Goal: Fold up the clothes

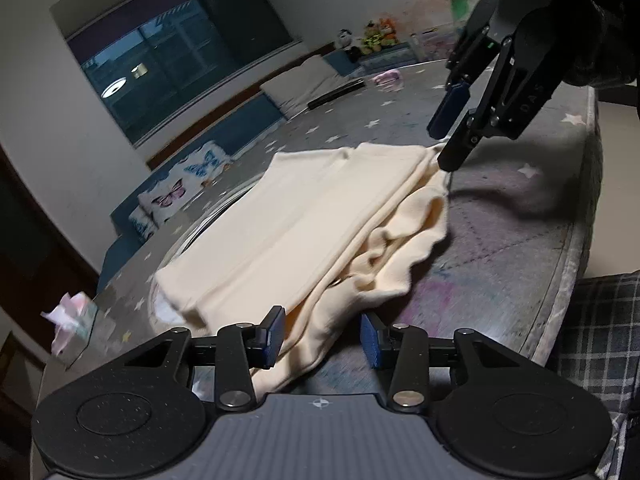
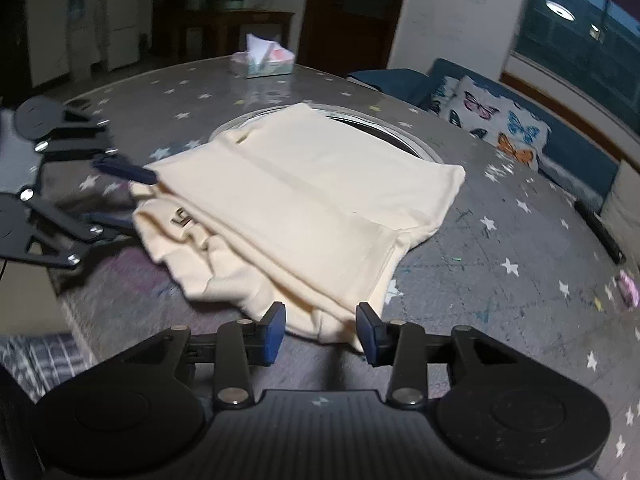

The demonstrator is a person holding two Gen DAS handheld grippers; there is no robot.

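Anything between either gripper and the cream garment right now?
Nothing visible. Both grippers are open at the garment: the left gripper straddles its near edge, and the right gripper sits at the opposite end. The tissue box stands far off.

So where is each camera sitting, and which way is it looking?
Left wrist view: sits on the left gripper, looking forward between its open fingers over the cream garment toward the window; the right gripper shows at top right.
Right wrist view: sits on the right gripper, looking across the same garment toward the tissue box and a doorway; the left gripper shows at left.
Shared: the garment, the star-patterned table, the tissue box and the butterfly cushion.
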